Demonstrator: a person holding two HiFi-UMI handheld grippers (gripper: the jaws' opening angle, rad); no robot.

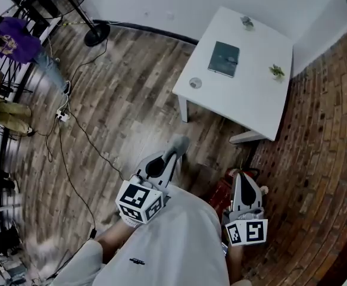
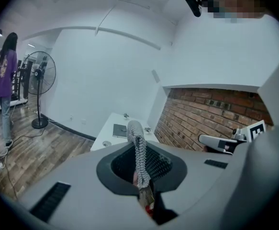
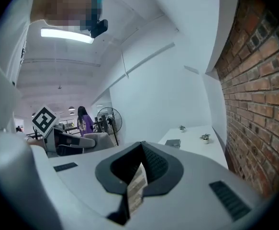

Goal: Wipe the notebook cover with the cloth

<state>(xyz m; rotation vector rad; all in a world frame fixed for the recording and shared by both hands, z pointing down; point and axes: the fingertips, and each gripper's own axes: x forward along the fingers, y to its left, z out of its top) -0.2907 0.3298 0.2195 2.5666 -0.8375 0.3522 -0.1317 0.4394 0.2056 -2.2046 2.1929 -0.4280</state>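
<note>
Both grippers are held close to the body, well short of the tabletop. Left gripper: fingers closed on the grey knit cloth, which sticks up past the tips. Right gripper: fingers together, nothing between them.

Wood floor below, with cables trailing across it. Brick on the right.

White tabletop is ahead and to the right. The notebook lies flat near its middle, dark cover up, well apart from both grippers. Small round item near the tabletop's left edge. Two small plants sit on it, one right of the notebook and one at the far edge.

Far left: a standing fan and a person in a purple top.
</note>
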